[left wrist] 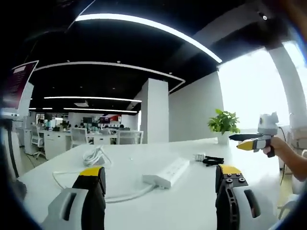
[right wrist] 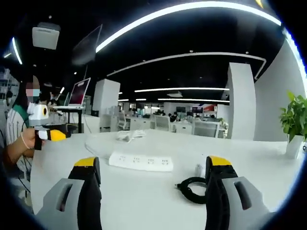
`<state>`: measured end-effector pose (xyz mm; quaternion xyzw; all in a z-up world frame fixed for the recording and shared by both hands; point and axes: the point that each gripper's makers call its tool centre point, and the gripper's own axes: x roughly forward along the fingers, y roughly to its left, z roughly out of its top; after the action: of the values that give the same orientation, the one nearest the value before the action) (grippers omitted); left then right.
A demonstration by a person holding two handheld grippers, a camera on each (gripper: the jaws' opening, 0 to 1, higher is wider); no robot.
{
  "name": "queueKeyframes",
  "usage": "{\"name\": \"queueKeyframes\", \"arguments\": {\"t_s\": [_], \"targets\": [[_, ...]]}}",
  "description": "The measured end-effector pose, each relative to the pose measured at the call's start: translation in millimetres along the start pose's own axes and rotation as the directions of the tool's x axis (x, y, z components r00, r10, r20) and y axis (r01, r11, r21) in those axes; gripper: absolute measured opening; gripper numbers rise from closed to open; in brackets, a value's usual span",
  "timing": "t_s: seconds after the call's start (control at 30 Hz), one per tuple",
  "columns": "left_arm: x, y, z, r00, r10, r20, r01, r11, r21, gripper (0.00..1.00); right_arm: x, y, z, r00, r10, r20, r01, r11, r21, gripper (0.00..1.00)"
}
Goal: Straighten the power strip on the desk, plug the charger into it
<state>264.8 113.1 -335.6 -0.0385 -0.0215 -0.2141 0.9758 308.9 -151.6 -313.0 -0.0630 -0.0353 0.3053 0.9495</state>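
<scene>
A white power strip (left wrist: 168,173) lies flat on the white desk (left wrist: 192,206), slanted in the left gripper view and crosswise (right wrist: 141,161) in the right gripper view. Its white cord runs to a loose coil (left wrist: 95,155). The small white charger (right wrist: 198,169) with its black coiled cable (right wrist: 191,189) rests just right of the strip, also seen as the charger (left wrist: 200,156). My left gripper (left wrist: 160,171) hovers open before the strip, holding nothing. My right gripper (right wrist: 152,163) is open too, short of the strip and charger. Each appears in the other's view: right gripper (left wrist: 250,142), left gripper (right wrist: 50,134).
A potted green plant (left wrist: 223,122) stands at the desk's far edge near the bright window. A person's hand (right wrist: 26,140) holds the left gripper at the desk's left side. Office desks, chairs (left wrist: 79,137) and a monitor (right wrist: 78,92) lie beyond.
</scene>
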Motion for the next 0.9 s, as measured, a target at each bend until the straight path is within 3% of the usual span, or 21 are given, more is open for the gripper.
{"name": "queueKeyframes", "arguments": {"t_s": [0.17,0.27,0.47,0.9], "targets": [[14,-5.5,6.5,1.0,-0.021,0.005,0.021,1.0,0.013,0.97,14,-2,9.0,0.999,0.026,0.02,-0.026,1.0,-0.001,0.89],[22,-8.8,9.1,0.999,-0.035,0.021,0.035,0.999,-0.03,0.97,23,-6,10.9,0.999,0.037,0.027,-0.037,0.999,0.015,0.88],[37,-9.3,9.3,0.999,-0.022,0.03,0.023,0.999,-0.023,0.97,37,-14,15.5,0.998,0.044,0.036,-0.045,0.998,0.033,0.87],[79,-2.2,5.3,1.0,-0.018,0.009,0.018,1.0,0.003,0.97,76,-40,23.0,0.994,0.087,0.07,-0.086,0.996,-0.018,0.86]]}}
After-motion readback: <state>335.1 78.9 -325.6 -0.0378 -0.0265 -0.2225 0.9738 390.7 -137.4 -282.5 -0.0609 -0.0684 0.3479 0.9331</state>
